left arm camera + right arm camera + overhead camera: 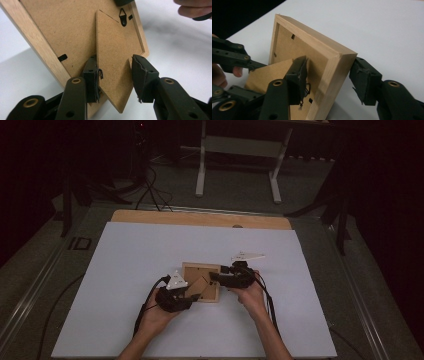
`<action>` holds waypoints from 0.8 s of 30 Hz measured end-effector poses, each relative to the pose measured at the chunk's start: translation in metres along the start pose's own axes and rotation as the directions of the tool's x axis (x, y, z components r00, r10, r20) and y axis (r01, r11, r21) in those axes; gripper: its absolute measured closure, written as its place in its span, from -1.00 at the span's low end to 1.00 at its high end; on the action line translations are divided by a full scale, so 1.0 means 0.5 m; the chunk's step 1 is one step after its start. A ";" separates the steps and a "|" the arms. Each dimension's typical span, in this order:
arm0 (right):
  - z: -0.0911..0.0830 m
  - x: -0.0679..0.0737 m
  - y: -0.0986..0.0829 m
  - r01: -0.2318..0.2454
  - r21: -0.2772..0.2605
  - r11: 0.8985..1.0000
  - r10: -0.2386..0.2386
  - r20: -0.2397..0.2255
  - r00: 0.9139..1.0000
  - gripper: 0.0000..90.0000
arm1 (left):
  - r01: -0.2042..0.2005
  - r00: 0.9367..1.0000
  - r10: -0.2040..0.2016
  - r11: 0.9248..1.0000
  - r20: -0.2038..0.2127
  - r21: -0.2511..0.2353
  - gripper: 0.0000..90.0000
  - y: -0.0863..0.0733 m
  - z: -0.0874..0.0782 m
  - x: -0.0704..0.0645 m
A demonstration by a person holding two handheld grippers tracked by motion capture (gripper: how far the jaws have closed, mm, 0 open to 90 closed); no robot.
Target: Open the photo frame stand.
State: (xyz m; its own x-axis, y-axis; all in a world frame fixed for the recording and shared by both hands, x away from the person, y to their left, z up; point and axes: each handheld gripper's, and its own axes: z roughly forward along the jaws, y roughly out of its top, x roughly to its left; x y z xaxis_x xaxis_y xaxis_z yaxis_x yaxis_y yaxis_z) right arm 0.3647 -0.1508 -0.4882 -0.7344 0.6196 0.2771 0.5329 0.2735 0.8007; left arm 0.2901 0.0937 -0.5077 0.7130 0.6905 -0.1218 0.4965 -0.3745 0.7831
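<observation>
A: From the high view, what is going on?

B: A wooden picture frame (pixel 201 281) is lying back-up near the middle of the white desk (pixel 125 270). The left gripper (pixel 186 292) is coming at its near-left corner, the right gripper (pixel 216 277) at its right edge.

A: And the left gripper view?

B: The frame's fold-out stand (pixel 112 65) is sticking out from the backing board, and the jaws are sitting one on each side of it. The left pad looks to be touching the stand, while the other is standing clear, so it is released, not clamping yet.

A: The right gripper view?

B: Its jaws are straddling the frame's side rail (pixel 332 75); a gap is showing at the outer pad, so that gripper is released as well.

A: Which step, then?

B: I'm judging they are opening or folding the stand. Next, the right gripper needs to be clamping the rail to steady the frame while the left is pinching the stand and swinging it.
</observation>
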 end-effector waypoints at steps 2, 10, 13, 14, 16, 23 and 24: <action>-0.005 0.001 0.002 0.009 -0.013 1.000 -0.009 0.001 1.000 0.16 | -0.002 1.000 0.002 1.000 -0.007 0.004 0.37 0.000 0.001 0.003; -0.019 0.014 0.007 0.041 -0.064 0.997 -0.041 0.012 0.999 0.27 | -0.017 0.999 0.017 1.000 -0.036 0.005 0.43 0.000 0.006 0.006; -0.020 0.020 0.009 0.066 -0.065 0.996 -0.064 0.031 0.997 0.27 | -0.018 0.999 0.018 1.000 -0.043 0.004 0.44 0.000 0.006 0.005; -0.020 0.022 0.009 0.071 -0.064 0.995 -0.069 0.033 0.997 0.27 | -0.019 0.999 0.019 1.000 -0.045 0.004 0.44 0.000 0.006 0.005; -0.021 0.025 0.010 0.084 -0.063 0.994 -0.081 0.043 0.996 0.27 | -0.021 0.999 0.021 1.000 -0.048 0.006 0.45 -0.001 0.007 0.005; -0.029 0.040 0.008 0.131 -0.054 0.990 -0.128 0.047 0.991 0.23 | -0.038 0.999 0.038 0.999 -0.038 0.016 0.44 -0.002 0.005 0.000; -0.030 0.043 0.008 0.141 -0.052 0.989 -0.138 0.051 0.989 0.21 | -0.043 0.998 0.043 0.999 -0.036 0.012 0.43 -0.002 0.004 -0.001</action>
State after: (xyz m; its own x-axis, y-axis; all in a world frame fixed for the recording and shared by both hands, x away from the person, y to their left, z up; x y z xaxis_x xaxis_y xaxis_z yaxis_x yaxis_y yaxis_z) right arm 0.3447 -0.1473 -0.4712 -0.7785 0.6127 0.1360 0.4016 0.3198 0.8581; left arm 0.2903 0.0925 -0.5095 0.7156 0.6953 -0.0662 0.4717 -0.4112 0.7800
